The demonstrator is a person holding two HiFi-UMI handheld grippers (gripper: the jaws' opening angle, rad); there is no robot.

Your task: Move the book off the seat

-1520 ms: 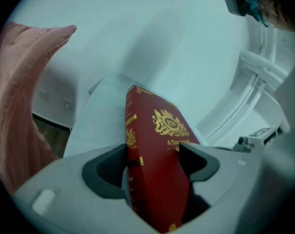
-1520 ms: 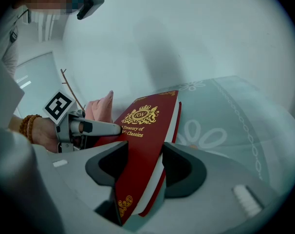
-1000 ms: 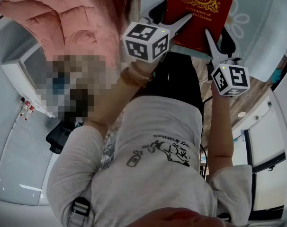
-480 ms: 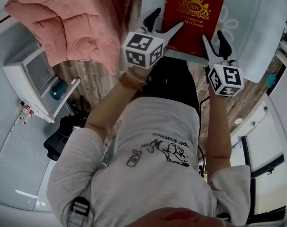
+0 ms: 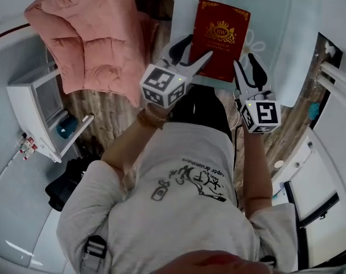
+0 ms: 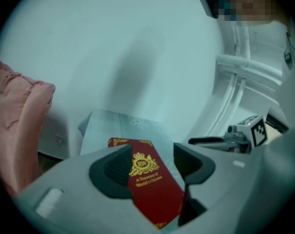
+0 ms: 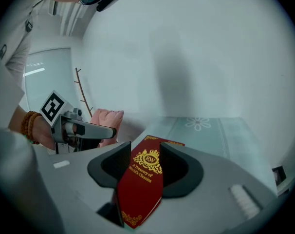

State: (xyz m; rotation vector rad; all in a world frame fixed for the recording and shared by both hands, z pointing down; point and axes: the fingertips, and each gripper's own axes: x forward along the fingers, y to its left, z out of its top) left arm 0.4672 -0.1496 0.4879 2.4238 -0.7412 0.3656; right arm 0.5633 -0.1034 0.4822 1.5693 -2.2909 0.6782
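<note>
The desk (image 5: 287, 39) now carries the book (image 5: 218, 39), lying flat and well apart from the pink seat (image 5: 87, 33), so the move looks done. Left tongs (image 5: 197, 47) and right tongs (image 5: 245, 60) have backed to its near corners; both are spread but closing, and the book's edge between them is unpinched.

A: What's hidden?
B: The book's (image 5: 220, 39) near edge, behind the left gripper (image 5: 194, 49) and right gripper (image 5: 245, 60). Both pairs of jaws are closing, with its corners between them.
A: Do the right pads (image 7: 119, 162) press it?
B: Can't tell. In the head view, the cover's print is too small to read.
</note>
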